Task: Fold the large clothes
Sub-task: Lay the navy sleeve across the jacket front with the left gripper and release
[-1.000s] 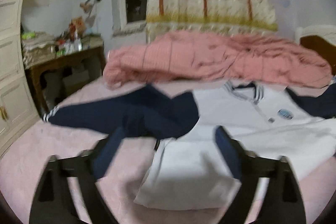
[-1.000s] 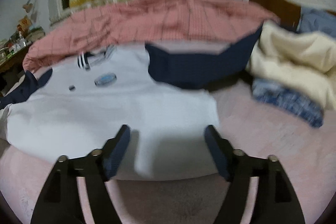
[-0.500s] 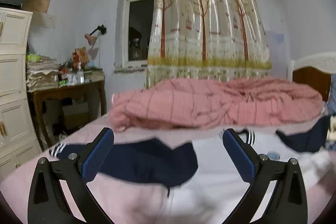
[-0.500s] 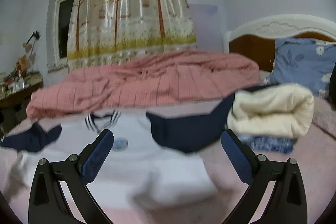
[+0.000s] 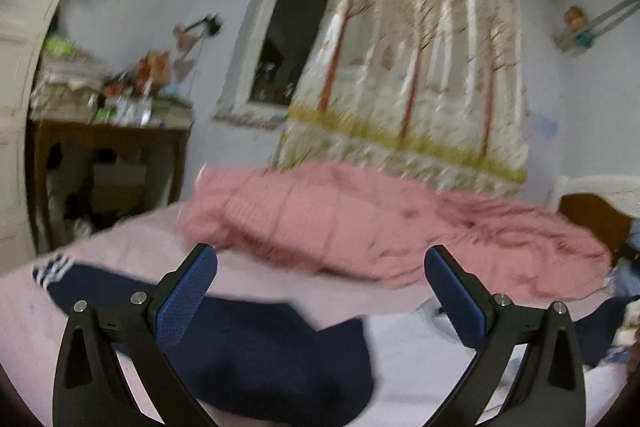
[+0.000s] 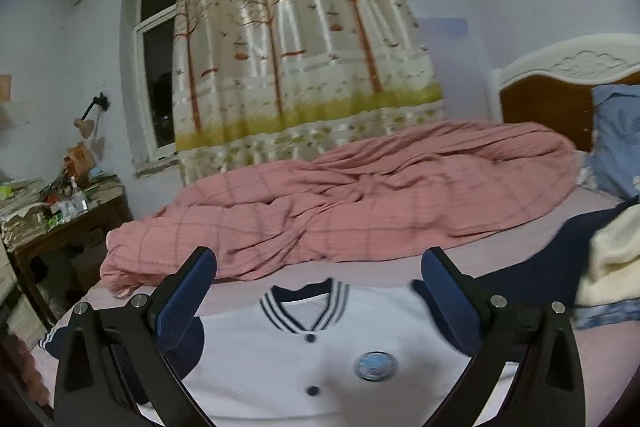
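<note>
A white shirt [image 6: 320,359] with navy sleeves, a striped collar and a round badge lies flat on the pink bed. Its navy left sleeve [image 5: 248,347] with a striped cuff stretches toward the left in the left wrist view; the white body [image 5: 424,363] shows lower right. My left gripper [image 5: 320,279] hangs open above the sleeve, nothing between its blue pads. My right gripper [image 6: 318,277] is open above the shirt's chest, holding nothing. The other navy sleeve [image 6: 556,267] runs off to the right.
A crumpled pink checked quilt [image 6: 352,195] lies across the far half of the bed. A cream blanket [image 6: 616,259] and blue cloth sit at right, by the headboard [image 6: 560,95]. A cluttered wooden table [image 5: 104,135] and white cabinet [image 5: 20,67] stand left.
Both grippers rose from low over the shirt and tilted up toward the room. The right jaws spread wider. The shirt stays flat on the bed.
</note>
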The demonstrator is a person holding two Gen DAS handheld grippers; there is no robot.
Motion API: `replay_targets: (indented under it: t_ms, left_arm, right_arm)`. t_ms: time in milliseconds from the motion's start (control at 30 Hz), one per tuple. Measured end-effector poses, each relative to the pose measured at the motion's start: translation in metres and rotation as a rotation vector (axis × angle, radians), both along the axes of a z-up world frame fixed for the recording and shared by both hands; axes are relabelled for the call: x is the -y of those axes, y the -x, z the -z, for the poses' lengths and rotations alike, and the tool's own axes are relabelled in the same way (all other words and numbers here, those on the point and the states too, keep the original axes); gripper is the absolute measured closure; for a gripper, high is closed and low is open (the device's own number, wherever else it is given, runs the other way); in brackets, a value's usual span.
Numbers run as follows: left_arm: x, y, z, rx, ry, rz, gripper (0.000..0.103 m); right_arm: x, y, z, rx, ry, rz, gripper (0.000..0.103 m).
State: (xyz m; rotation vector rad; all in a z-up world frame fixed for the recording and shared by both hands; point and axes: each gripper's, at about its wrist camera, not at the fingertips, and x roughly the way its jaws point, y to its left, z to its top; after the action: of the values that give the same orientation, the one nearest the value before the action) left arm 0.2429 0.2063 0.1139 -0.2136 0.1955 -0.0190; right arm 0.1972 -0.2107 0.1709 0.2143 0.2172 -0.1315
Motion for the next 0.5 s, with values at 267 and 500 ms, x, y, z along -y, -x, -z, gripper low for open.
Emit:
replay_targets:
  t_ms: [267,500]
  left_arm:
    - [-0.099,-0.058,0.067,-0.278,0.147,-0.221,0.000]
    - [-0.152,-0.060,0.093,-0.367,0.228,-0.298,0.001]
  right_arm:
    - [-0.011,-0.074,0.092,-0.220,0.077,-0.015,0.000]
    - [-0.018,-0.092,0.132,-0.332,0.161,-0.042,0.000]
